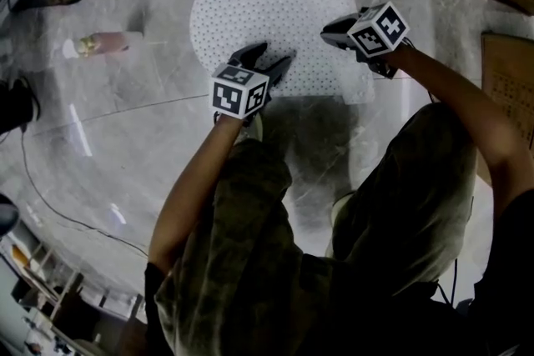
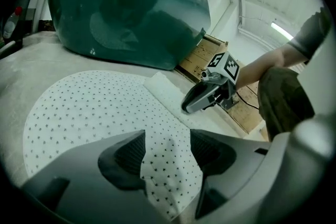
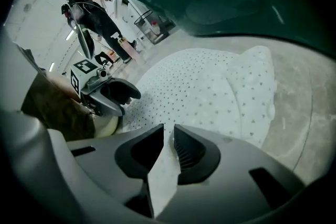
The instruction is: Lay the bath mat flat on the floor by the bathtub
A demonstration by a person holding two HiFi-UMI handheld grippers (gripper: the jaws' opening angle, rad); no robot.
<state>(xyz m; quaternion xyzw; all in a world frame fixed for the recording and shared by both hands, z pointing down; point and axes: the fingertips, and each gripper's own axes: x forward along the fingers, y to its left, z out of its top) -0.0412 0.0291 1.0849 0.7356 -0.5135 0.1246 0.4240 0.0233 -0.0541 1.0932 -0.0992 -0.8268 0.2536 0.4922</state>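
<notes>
White dotted bath mat [image 1: 275,21] lies beside green bathtub [image 2: 126,8].

The person wears baggy olive-green trousers [image 1: 250,246], a dark short-sleeved top [image 1: 513,263] and a pale shoe [image 1: 254,127]. The left gripper [image 1: 269,62] and the right gripper [image 1: 332,33] each have a smooth grey shell, black ribbed pads [image 2: 126,157] and a cube [image 1: 239,90] of black-and-white square markers.

The bath mat [image 1: 275,12], white with small dark specks and rounded along one side, is spread on the grey marbled floor [image 1: 125,121] just beside the dark green bathtub [image 2: 126,8]. Its right part is folded over, and its right edge is pinched by the right gripper [image 3: 168,132].
</notes>
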